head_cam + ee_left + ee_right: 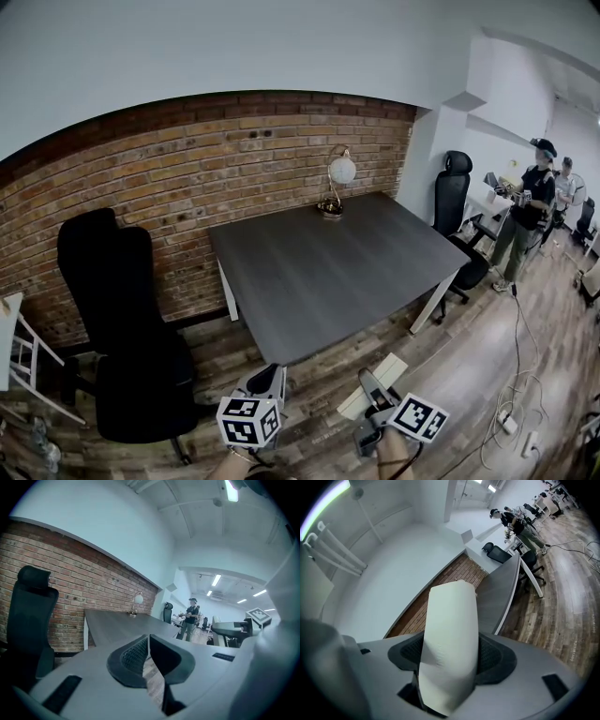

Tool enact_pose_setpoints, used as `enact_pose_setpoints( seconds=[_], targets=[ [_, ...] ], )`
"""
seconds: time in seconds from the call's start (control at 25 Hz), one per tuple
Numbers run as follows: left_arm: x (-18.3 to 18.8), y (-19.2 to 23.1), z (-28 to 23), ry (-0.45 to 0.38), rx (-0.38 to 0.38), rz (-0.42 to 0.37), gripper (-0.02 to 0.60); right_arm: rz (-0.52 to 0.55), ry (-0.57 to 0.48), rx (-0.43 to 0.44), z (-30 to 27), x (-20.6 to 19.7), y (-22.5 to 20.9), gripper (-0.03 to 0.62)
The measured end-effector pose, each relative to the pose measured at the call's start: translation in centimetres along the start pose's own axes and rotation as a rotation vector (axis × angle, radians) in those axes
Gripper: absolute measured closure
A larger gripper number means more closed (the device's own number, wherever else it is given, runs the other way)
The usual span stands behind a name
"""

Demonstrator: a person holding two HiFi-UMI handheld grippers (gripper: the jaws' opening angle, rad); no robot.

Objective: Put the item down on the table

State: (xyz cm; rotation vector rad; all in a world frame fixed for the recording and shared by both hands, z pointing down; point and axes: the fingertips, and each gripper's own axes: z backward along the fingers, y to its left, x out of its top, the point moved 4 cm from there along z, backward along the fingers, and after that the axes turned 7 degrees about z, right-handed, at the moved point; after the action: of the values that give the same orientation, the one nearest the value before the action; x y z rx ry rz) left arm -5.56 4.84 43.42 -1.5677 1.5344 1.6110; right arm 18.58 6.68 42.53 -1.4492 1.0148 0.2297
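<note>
while the off-white oblong item (452, 620) is clamped between the jaws of the right gripper (450, 660), it is not over the dark grey rectangular table (356, 272). in the head view it hangs above the wooden plank floor (469, 375), short of the table's near edge.

finding 1, bearing: the table lies ahead of the right gripper and slightly to its left. the item's long axis runs along the jaws, its rounded free end pointing forward towards the table's near corner.

finding 2, hands: the left gripper (149, 639) is clenched, pads meeting, nothing between them. it sits beside the right one, about as far from the table edge. the right one carries the load, so the placing falls to it.

finding 3, materials: the item looks smooth, matt and soft, with a crease where the ribbed black pads pinch it. judgement: it would lie flat once set down. the table top is matt with a faint grain, on white legs, and bare apart from a small globe lamp (336, 183) at the far edge by the red brick wall (187, 178).

assessment: a forward reach is needed before lowering.
</note>
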Motion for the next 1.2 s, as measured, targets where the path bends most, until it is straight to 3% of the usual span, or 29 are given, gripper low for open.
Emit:
enact_pose_setpoints(
  seconds=[0.44, 0.68, 1.2],
  targets=[
    [-0.3, 2.0, -2.6, 0.000, 0.018, 0.022, 0.552, 0.005, 0.046, -0.032, -3.0, -0.1, -2.1, 0.275],
    [1.3, 2.7, -6.5, -0.033, 0.019, 0.042, 0.552, 0.029, 0.059, -0.004, -6.4, 2.3, -2.4, 0.275],
    [4.0, 0.6, -17.5, -0.029, -0.019, 0.010, 0.552, 0.033, 0.036, -0.053, -12.2, 9.5, -8.0, 0.275]
  ],
)
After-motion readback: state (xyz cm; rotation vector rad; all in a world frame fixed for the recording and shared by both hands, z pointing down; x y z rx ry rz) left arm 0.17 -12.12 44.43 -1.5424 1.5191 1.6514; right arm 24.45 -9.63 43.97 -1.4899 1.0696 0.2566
